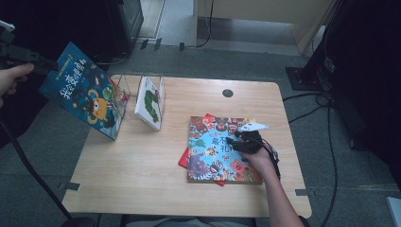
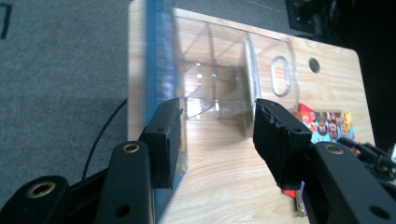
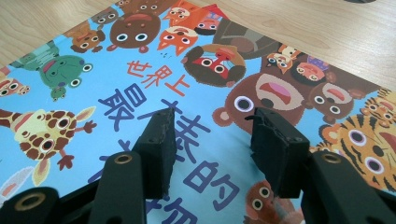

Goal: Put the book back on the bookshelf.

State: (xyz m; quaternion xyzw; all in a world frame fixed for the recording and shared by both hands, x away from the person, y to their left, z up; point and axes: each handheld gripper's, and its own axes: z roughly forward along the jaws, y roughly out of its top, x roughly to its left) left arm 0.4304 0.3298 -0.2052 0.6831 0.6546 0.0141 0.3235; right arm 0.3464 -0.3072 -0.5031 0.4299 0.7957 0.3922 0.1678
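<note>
High view: left hand-held gripper [image 1: 14,52] off worktop [image 1: 142,179] left edge, beside blue picture book [image 1: 85,90] leaning in clear rack [image 1: 124,85]. Left gripper view: jaws parted, book edge [image 2: 161,70] against one pad, no clamp. Right hand-held gripper [image 1: 247,141] open, resting over animal-cover book [image 1: 208,151], nothing between jaws. Books judged thin, light, stiff-covered, glossy, slippery; pinch at free edge near spine.

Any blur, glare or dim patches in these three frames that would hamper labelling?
High view: soft overall, dark at both side edges, yet the pale wooden table reads evenly lit. Left gripper view: the blue picture book is smeared by blur, and the clear plastic book rack shows small glints. Right gripper view: the animal-covered picture book is sharp and glare-free.
</note>
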